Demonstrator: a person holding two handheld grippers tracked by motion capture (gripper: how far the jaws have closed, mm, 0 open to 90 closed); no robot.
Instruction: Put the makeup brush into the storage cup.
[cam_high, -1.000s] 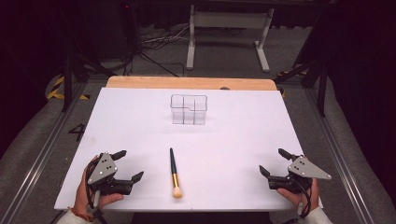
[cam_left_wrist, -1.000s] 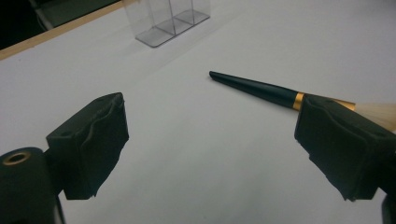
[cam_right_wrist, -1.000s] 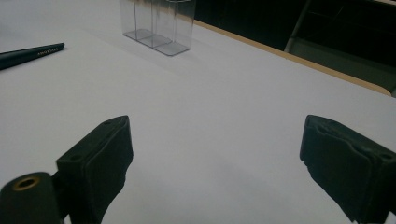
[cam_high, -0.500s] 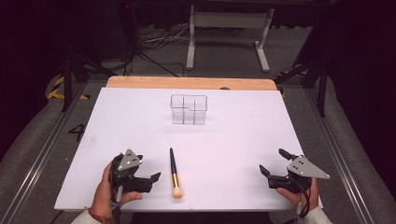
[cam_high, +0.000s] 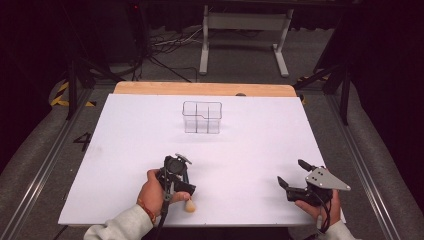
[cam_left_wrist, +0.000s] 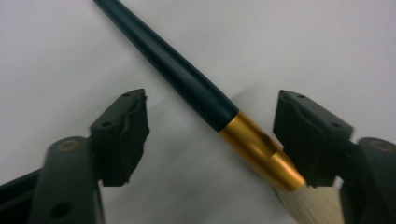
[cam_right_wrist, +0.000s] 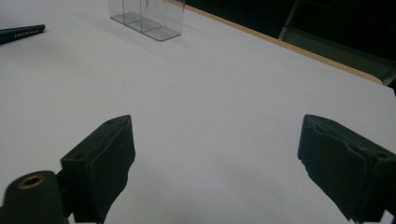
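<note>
A dark room with a white table top in the middle

The flat white table top (cam_high: 260, 150) lies on a light wooden board (cam_high: 205, 89), of which a narrow strip shows along the far edge. At both sides of the table run grey padded strips (cam_high: 30, 160) with thin metal rails (cam_high: 47, 167) beside them. Behind the table the grey floor (cam_high: 240, 65) carries a pale metal stand with two legs (cam_high: 242, 30) and a bundle of black and white cables (cam_high: 165, 45). Yellow and black marking tape (cam_high: 62, 95) lies on the floor at the far left. The rest of the room is black; light falls mostly on the table.
</note>
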